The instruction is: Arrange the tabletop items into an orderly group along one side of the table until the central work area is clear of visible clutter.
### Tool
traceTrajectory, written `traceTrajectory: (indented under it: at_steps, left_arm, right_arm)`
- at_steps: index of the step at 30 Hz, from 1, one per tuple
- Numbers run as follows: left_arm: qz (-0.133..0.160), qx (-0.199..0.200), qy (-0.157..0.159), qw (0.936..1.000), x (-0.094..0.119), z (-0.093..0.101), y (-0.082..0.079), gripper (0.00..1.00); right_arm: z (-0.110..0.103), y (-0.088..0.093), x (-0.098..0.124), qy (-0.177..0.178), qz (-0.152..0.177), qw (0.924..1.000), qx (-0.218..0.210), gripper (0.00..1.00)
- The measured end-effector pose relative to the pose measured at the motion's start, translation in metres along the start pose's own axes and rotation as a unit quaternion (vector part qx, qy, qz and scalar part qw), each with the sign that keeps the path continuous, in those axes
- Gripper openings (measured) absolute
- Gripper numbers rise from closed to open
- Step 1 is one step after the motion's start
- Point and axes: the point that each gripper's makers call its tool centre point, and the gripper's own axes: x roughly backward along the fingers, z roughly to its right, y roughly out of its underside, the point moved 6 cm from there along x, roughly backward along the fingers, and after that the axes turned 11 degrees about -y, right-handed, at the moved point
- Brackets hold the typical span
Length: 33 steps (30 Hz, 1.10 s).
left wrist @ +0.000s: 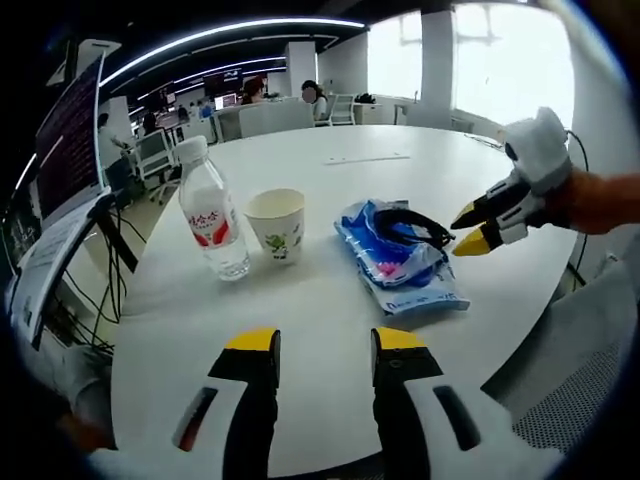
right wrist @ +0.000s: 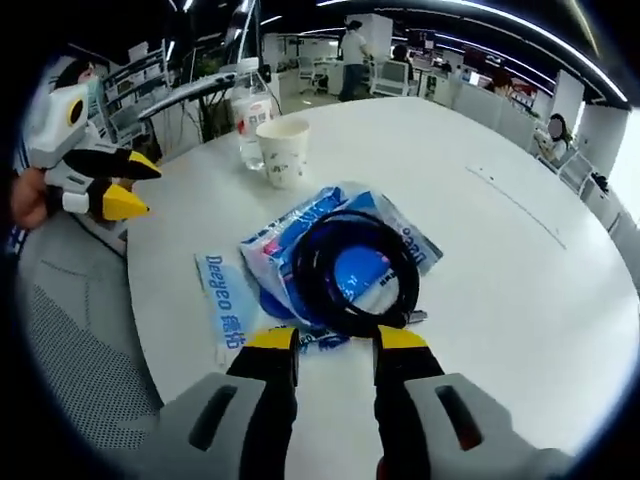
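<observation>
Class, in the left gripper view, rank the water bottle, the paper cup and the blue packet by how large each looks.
1. blue packet, widest spread.
2. water bottle, tallest but slim.
3. paper cup, smallest.
The packet and bottle are close, so that order is unsure.

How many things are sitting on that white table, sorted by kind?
Water bottle: 1
Paper cup: 1
Blue plastic packet: 1
Coiled black cable, lying on the packet: 1
Total: 4
</observation>
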Motion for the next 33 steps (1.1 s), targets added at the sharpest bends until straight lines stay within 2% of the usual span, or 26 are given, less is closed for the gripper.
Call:
traceTrajectory:
  at_steps: [5,12,14,19,23,28,31,33]
  left_arm:
    - [-0.001,0.000,0.001,1.0000,0.001,-0.001,0.000,0.35]
    - [-0.001,0.004,0.002,1.0000,0.001,-0.002,0.001,0.34]
    - [-0.001,0.004,0.001,1.0000,0.001,-0.003,0.001,0.34]
    - [-0.001,0.004,0.001,1.0000,0.001,-0.003,0.001,0.34]
    - [-0.002,0.006,0.001,1.0000,0.001,-0.004,0.001,0.34]
    - [-0.002,0.007,-0.001,1.0000,0.001,-0.005,0.001,0.34]
    - [-0.002,0.009,-0.001,1.0000,0.001,-0.006,0.001,0.34]
    - [-0.002,0.011,0.000,0.9999,0.002,-0.006,0.001,0.34]
  right_arm:
    - [0.010,-0.002,-0.004,-0.007,-0.012,0.9999,0.006,0.28]
    - [0.012,-0.008,-0.011,-0.032,-0.050,0.9963,0.062,0.30]
    - [0.014,-0.008,-0.014,-0.036,-0.079,0.9918,0.094,0.29]
    - [0.010,-0.009,-0.027,-0.055,-0.118,0.9793,0.155,0.28]
    - [0.011,-0.010,-0.034,-0.056,-0.145,0.9713,0.180,0.27]
    - [0.009,-0.014,-0.035,-0.059,-0.141,0.9712,0.183,0.15]
    - [0.008,-0.015,-0.034,-0.058,-0.141,0.9684,0.198,0.12]
    - [0.007,-0.016,-0.031,-0.060,-0.136,0.9691,0.197,0.10]
